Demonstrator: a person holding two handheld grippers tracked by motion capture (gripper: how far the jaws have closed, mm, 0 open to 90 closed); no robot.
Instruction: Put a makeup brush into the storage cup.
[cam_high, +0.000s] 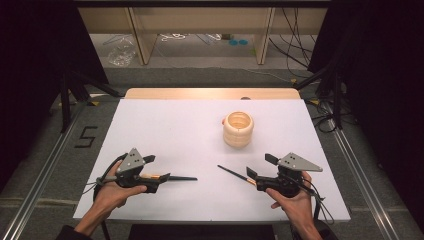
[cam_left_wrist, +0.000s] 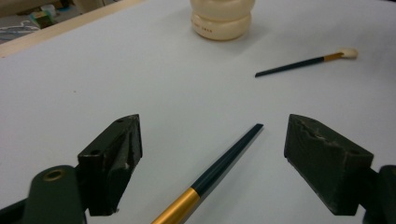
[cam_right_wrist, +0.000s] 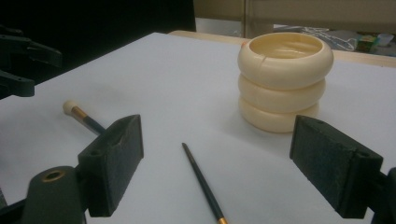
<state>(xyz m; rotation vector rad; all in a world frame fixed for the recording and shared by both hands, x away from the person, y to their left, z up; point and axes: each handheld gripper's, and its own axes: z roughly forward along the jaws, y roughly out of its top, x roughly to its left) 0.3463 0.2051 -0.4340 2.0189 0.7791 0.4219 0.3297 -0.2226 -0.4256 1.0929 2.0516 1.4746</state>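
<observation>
White table (cam_high: 165, 130), cream ribbed holder (cam_high: 238, 129) upright, centre-right, well clear of both your hands. Two dark chopsticks lie flat in front of you: left chopstick (cam_high: 175, 177) tip pointing right, right chopstick (cam_high: 232, 173) tip pointing up-left. Left gripper (cam_left_wrist: 212, 154) is wide open, straddling its stick's shaft, nothing clamped. Right gripper (cam_right_wrist: 215, 168) likewise spread wide over its stick. Looks like pre-grasp on both. Next I'd judge: drop the jaws to table level, pinch each shaft near the gold band, then lift toward the holder.
</observation>
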